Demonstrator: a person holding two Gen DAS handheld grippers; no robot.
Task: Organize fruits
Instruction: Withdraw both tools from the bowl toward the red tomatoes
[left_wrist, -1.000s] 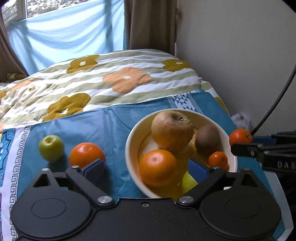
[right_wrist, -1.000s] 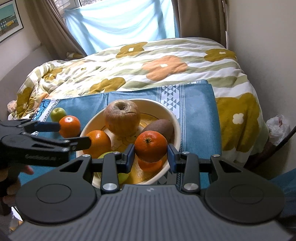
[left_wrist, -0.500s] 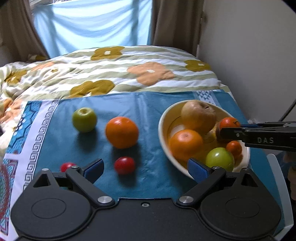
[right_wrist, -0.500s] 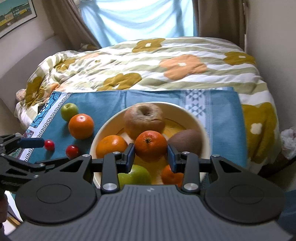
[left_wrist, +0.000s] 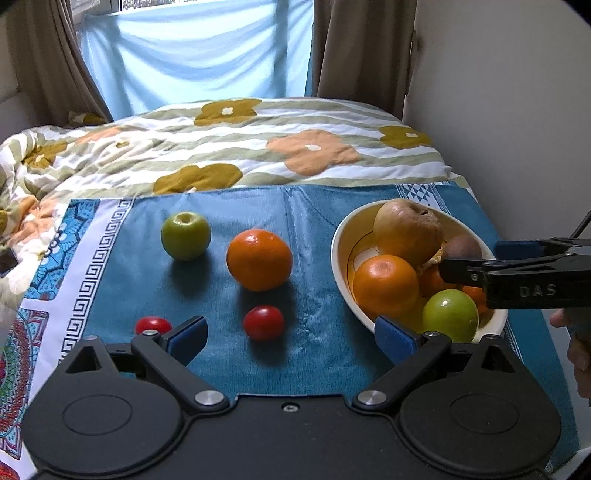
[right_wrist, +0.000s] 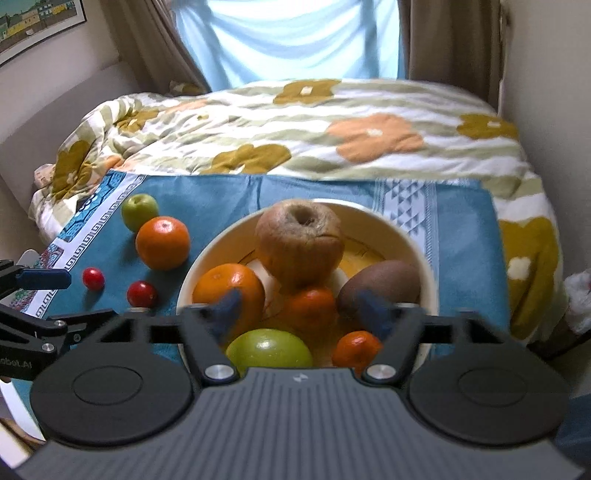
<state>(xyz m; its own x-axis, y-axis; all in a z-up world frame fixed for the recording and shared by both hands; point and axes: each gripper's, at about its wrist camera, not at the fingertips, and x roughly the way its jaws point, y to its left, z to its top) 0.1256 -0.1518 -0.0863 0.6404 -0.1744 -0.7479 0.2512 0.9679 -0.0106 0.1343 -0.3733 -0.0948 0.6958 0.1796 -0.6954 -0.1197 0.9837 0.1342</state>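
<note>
A cream bowl (right_wrist: 413, 243) (left_wrist: 341, 236) on a blue cloth holds a wrinkled brown apple (right_wrist: 299, 243), an orange (right_wrist: 225, 288), a kiwi (right_wrist: 380, 288), a green apple (right_wrist: 269, 349) and two small mandarins (right_wrist: 308, 306) (right_wrist: 354, 349). My right gripper (right_wrist: 299, 308) is open, empty, just above the bowl's near side, over the released mandarin. On the cloth lie a green apple (left_wrist: 185, 234), an orange (left_wrist: 259, 259) and two cherry tomatoes (left_wrist: 263, 322) (left_wrist: 153, 325). My left gripper (left_wrist: 291, 338) is open and empty, just short of the nearer tomato.
The blue cloth (left_wrist: 314, 206) lies on a small table against a bed with a flowered quilt (left_wrist: 258, 147). A wall (left_wrist: 498, 110) stands to the right. The right gripper's side (left_wrist: 517, 280) reaches over the bowl in the left wrist view.
My right gripper opened and let the mandarin go into the bowl, after moving over it. My left gripper moved left and back, bringing the tomatoes into view.
</note>
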